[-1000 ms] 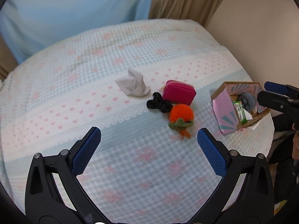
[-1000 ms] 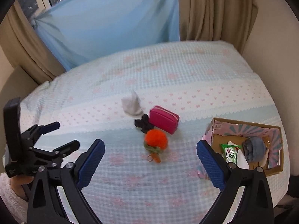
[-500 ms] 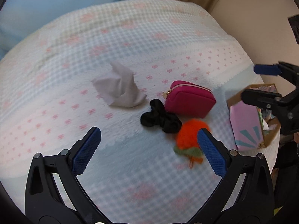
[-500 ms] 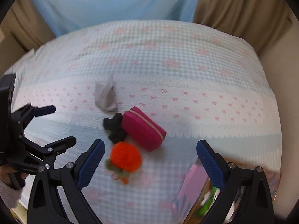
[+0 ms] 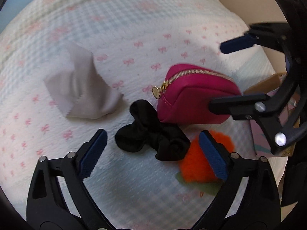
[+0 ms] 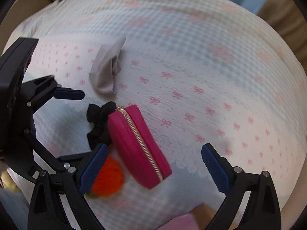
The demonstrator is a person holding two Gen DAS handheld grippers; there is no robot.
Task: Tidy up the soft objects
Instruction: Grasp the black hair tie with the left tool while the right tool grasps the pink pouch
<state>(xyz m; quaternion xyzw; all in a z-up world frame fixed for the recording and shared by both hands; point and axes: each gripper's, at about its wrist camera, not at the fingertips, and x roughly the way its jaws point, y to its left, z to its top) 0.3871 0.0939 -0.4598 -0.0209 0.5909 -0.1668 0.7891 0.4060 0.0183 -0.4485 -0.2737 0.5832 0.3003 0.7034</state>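
Note:
On the patterned bedspread (image 5: pixel 134 28) lie a grey cloth (image 5: pixel 82 88), a black scrunchie (image 5: pixel 151 136), a magenta zip pouch (image 5: pixel 193 99) and an orange pompom toy (image 5: pixel 195 164). My left gripper (image 5: pixel 153 153) is open, low over the bed, its jaws either side of the scrunchie, the right pad in front of the pompom. My right gripper (image 6: pixel 153 164) is open, straddling the pouch (image 6: pixel 138 145); the pompom (image 6: pixel 107 180) sits by its left pad. The scrunchie (image 6: pixel 97 122) and cloth (image 6: pixel 107 72) lie beyond.
A cardboard box with a pink patterned side (image 5: pixel 268 134) stands at the bed's right edge, mostly hidden behind the right gripper (image 5: pixel 249 72). Its corner shows at the bottom of the right wrist view (image 6: pixel 191 218). The left gripper (image 6: pixel 57 115) crowds the left side there.
Both grippers have dropped and closed in on the cluster of objects. The left now frames the scrunchie, the right now frames the pouch. Nothing has been gripped.

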